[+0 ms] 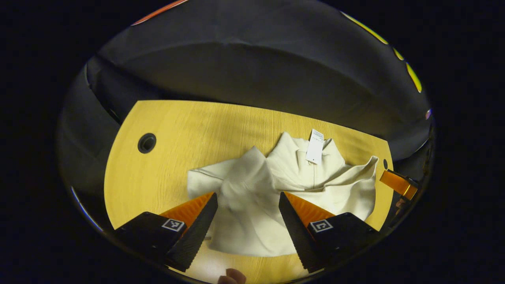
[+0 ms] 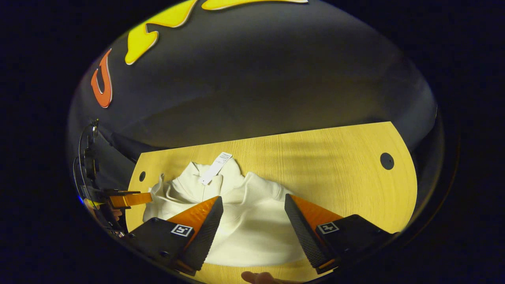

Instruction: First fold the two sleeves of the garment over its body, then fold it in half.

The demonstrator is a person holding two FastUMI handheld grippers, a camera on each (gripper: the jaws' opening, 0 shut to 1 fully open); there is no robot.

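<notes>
In the left gripper view the left tongs (image 1: 247, 199) stand spread wide, grasping nothing, above the cream garment (image 1: 252, 221); whether the tips touch the cloth cannot be told. In the right gripper view the right tongs (image 2: 253, 203) are likewise released, hovering over the same garment (image 2: 252, 232). The garment lies on the table (image 1: 165, 157), near its front edge, collar away from the person, with a white tag (image 1: 315, 146) at the neck. Both sleeves appear already folded onto the body; one raised fold (image 1: 248, 173) stands between the left fingers, and the sleeve ends are hard to make out among the creases. The lower hem is partly hidden behind the fingers. A fingertip (image 1: 232, 276), cut off by the bottom edge, shows below. The right tongs (image 1: 398, 183) show at the far right of the left view, half cut off, their state unclear. Dark holes (image 2: 387, 161) pierce the table near its corners.
</notes>
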